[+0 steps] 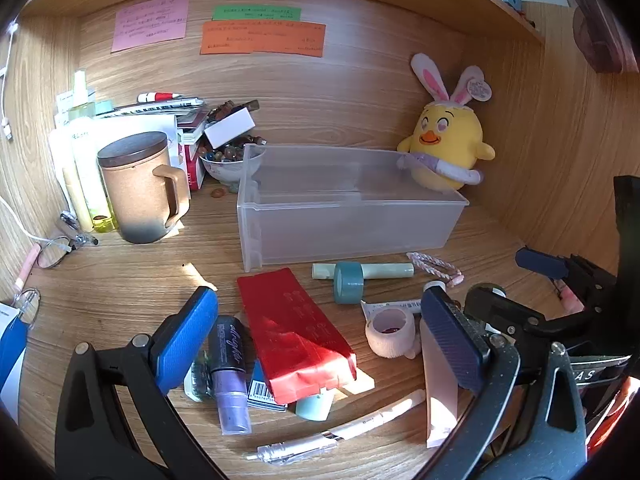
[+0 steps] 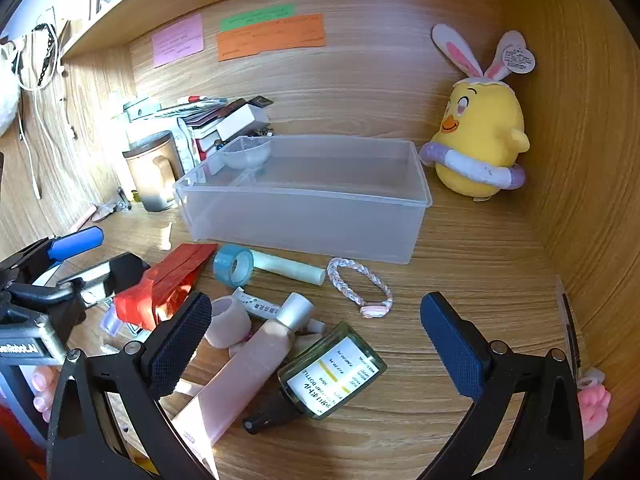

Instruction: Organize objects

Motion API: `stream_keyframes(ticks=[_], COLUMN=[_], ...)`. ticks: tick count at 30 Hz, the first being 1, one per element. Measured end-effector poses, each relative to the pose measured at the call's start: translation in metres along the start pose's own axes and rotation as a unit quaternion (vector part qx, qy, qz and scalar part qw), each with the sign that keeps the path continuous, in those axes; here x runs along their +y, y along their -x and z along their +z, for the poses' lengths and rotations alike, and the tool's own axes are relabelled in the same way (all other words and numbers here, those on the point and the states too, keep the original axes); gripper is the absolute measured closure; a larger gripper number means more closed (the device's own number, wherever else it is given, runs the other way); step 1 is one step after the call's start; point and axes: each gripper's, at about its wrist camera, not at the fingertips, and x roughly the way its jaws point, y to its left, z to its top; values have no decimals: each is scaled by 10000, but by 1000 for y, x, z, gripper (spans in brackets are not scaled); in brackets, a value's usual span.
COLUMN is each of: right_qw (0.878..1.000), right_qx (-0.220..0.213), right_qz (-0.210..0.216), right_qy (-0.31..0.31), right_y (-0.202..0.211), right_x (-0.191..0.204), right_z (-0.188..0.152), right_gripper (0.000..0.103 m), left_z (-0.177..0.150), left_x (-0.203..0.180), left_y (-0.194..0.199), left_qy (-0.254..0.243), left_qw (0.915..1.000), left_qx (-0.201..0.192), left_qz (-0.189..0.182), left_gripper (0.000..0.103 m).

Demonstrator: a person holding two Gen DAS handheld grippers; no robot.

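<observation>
A clear plastic bin [image 1: 344,216] [image 2: 304,208] stands empty at the back of the desk. In front of it lie a red foil pouch [image 1: 296,332] [image 2: 160,284], a blue tape roll [image 1: 349,282] [image 2: 234,265], a pale green tube [image 1: 384,270] [image 2: 292,267], a braided bracelet [image 2: 360,284] and a white tape roll [image 1: 390,332]. My left gripper [image 1: 320,340] is open above the pouch, with a purple nail polish bottle [image 1: 230,376] by its left finger. My right gripper [image 2: 316,340] is open over a pink tube [image 2: 248,368] and a green glass spray bottle [image 2: 332,372].
A brown lidded mug [image 1: 140,188], stacked books and a bowl of beads [image 1: 224,160] crowd the back left. A yellow chick plush [image 1: 444,148] [image 2: 480,140] sits at the back right. A white pen [image 1: 340,432] lies near the front. Wooden walls enclose the desk.
</observation>
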Motion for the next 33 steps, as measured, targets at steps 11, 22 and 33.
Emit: stream_keyframes(ticks=[11,22,33], right_qw=[10000,10000,9999], right_qx=[34,31,33], right_qz=[28,36,56], right_qy=[-46,-59,-90], right_y=[-1,-1,-1], right_x=[-4,-3,-4], right_z=[-1,-3,-3], right_gripper=[0,0,0], left_z=[-1,-2,-2], left_x=[2,6,6], left_y=[-2,-3,-3], left_qy=[9,53,51], left_qw=[9998,9996,9996], left_qx=[-14,-3,3], left_qz=[181,280,283], left_gripper=[0,0,0])
